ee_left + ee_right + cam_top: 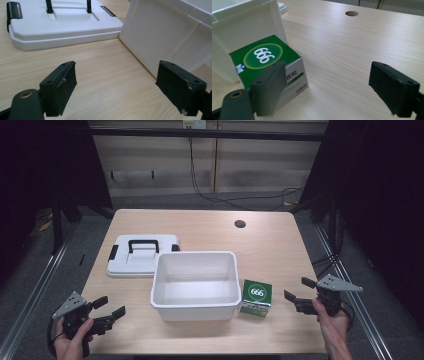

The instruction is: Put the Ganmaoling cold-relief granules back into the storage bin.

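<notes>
Pale wood table [270, 240] holds an empty white bin [195, 283], its lid [142, 254] set aside behind. Beside the bin stands a green 666 box [257, 298], probably meant to go inside. Left gripper [111, 312] and right gripper [299, 294] hover gaping, holding nothing.

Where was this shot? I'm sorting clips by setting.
Probably a lab or recording bay, not a home: a lone wooden table with a cable hole, dark curtains on both sides, metal floor rails, and loose cables along the back wall.

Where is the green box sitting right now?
In the high view, the green box stands on the table right of the white bin, close by it, with the right gripper nearby.
</notes>
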{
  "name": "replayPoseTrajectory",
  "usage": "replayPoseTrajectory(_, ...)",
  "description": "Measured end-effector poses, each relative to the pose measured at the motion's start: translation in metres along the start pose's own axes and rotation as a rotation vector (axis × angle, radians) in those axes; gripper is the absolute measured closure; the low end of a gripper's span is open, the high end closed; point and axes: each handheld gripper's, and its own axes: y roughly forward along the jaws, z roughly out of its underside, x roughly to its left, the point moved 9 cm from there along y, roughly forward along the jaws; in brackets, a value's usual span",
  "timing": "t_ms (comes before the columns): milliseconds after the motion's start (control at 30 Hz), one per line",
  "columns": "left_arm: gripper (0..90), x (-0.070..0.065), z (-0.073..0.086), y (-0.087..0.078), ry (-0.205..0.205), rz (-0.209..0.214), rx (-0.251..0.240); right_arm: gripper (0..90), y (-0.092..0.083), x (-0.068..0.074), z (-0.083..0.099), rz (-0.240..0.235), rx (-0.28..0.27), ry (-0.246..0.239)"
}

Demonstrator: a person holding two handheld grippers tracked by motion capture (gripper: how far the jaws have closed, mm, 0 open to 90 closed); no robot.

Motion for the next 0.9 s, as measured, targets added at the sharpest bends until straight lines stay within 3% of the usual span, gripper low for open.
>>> replayPoseTrajectory(100,16.1,0.001,0.000,0.000,0.003,0.000,0.004,13.7,0.001,0.000,0.000,0.007,0.006,-0.010)
replayPoseTrajectory(300,16.1,0.003,0.001,0.000,-0.006,-0.012,0.005,13.5,-0.002,0.005,0.000,-0.076,0.026,0.025)
replayPoseTrajectory(467,16.1,0.001,0.000,0.001,-0.004,-0.007,0.003,13.6,-0.007,0.004,0.000,-0.060,0.042,0.031)
replayPoseTrajectory(533,16.1,0.001,0.001,0.001,0.003,-0.005,0.010,16.8,-0.009,0.006,-0.001,-0.086,0.053,0.019)
replayPoseTrajectory(600,16.1,0.003,0.001,0.000,0.003,-0.010,0.004,16.1,-0.008,0.006,-0.007,-0.068,0.039,-0.005)
replayPoseTrajectory(700,16.1,0.002,0.001,0.000,-0.003,-0.012,0.001,15.0,-0.003,0.007,-0.014,-0.051,0.060,-0.054)
replayPoseTrajectory(800,16.1,0.001,0.001,0.001,0.004,-0.007,0.008,14.8,-0.001,0.011,-0.020,-0.066,0.079,-0.081)
replayPoseTrajectory(900,16.1,0.001,0.001,0.000,0.003,-0.007,0.006,15.4,-0.001,0.020,-0.021,-0.145,0.105,-0.081)
